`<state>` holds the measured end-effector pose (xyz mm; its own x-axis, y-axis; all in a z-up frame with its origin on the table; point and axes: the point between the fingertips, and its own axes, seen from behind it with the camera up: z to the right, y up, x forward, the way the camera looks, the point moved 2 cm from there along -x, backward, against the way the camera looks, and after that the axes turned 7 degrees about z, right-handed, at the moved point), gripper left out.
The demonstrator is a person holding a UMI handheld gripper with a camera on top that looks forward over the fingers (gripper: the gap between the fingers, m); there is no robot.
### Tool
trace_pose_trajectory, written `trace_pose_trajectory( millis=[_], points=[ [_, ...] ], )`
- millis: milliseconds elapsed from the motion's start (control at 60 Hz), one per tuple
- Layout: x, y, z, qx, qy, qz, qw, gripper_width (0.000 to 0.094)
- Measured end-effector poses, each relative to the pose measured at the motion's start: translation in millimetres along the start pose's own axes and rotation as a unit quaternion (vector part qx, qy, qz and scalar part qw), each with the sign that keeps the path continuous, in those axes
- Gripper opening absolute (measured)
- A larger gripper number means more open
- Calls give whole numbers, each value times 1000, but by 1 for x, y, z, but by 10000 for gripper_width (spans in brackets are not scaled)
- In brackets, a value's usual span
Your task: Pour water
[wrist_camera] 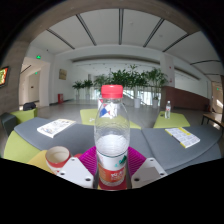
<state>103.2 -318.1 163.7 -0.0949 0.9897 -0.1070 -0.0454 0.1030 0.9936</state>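
One bottle (112, 135), clear plastic with a red cap, standing upright right between the fingers, label band low down at pad level. Gripper (111, 170) closed in on its lower body, both magenta pads (88, 160) seeming to press the sides, so clamped on the bottle, by the look of it. Mostly clear through the walls, water level hard to read; likely light to middling in weight. Thin walls, bound to give under a hard squeeze, smooth and a bit slippery, so a firm hold low on the labelled part looks sensible. One paper cup (58, 157) just left of the fingers, near the bottle, open mouth up. Beyond, grey-and-green table (150, 140), one paper sheet ahead left, another ahead right, one small bottle far off.
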Motion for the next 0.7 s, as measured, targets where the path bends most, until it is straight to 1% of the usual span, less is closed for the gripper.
trace_pose_trajectory(
  millis=[83, 100, 117, 133, 150, 267, 300, 350, 400, 450, 533, 550, 567, 633, 700],
  points=[
    [0, -21, -4, -13, 2, -14, 1000, 369],
    [10, -25, 3, -14, 4, -19, 1000, 370],
    [6, -32, -3, -16, 4, -22, 1000, 400],
    [5, -34, -3, -18, 3, -21, 1000, 389],
    [5, -29, -3, -17, 3, -4, 1000, 378],
    [8, -29, 7, -2, -4, -2, 1000, 377],
    [-1, -29, 0, -1, -8, -1, 1000, 420],
    [-3, -29, 0, 1, -12, -1, 1000, 514],
    [-1, -29, 1, 0, -15, -9, 1000, 543],
    [-6, -31, 5, -4, -31, -25, 999, 616],
    [-18, -26, 11, -13, -58, -34, 998, 876],
    [-22, -24, 11, -13, -64, -36, 997, 843],
    [-24, -21, 11, -13, -69, -39, 997, 828],
    [-42, -18, 8, -7, -84, -48, 995, 867],
    [-70, -10, 1, 5, -99, -63, 993, 852]
  ],
)
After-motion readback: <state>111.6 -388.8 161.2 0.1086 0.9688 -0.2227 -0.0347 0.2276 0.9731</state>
